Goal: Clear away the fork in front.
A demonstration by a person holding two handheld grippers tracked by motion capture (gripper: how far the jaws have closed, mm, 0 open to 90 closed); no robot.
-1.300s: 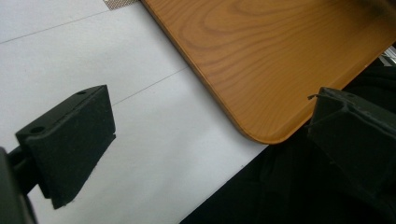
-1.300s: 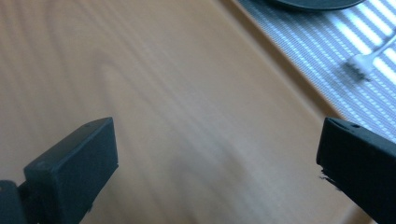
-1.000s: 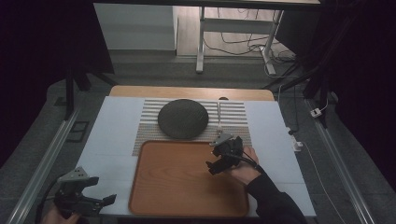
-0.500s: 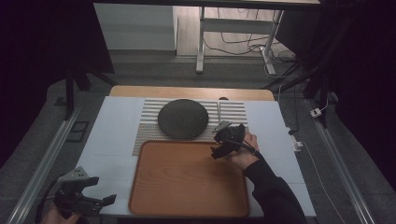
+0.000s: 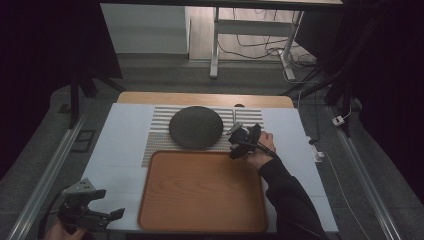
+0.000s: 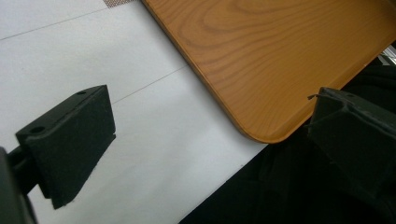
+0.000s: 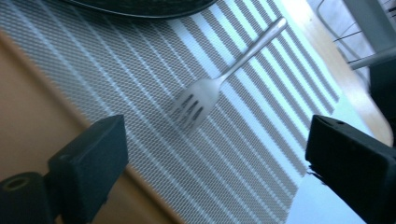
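Note:
A silver fork [image 7: 205, 93] lies on the striped placemat [image 5: 160, 131], tines toward me, just right of a dark round plate [image 5: 196, 126]. My right gripper [image 5: 234, 145] hovers low over the mat's right part, at the far right corner of the wooden tray [image 5: 200, 190]. In the right gripper view this gripper [image 7: 217, 154] is open; its jaws have just been closing a little, and the fork lies ahead between them, untouched. At the table's near left corner my left gripper [image 5: 107, 203] is held open over the white cover. Its jaws [image 6: 210, 140] hold nothing.
The bare tray takes up the near middle of the white table cover [image 5: 120, 150], and its near left corner [image 6: 261, 130] lies by my left gripper. A wooden table edge [image 5: 205, 99] runs along the far side. Metal rails [image 5: 45, 180] flank the table.
My right gripper has moved from the tray's far right part away and to the right, onto the placemat beside the plate. The left gripper has stayed put.

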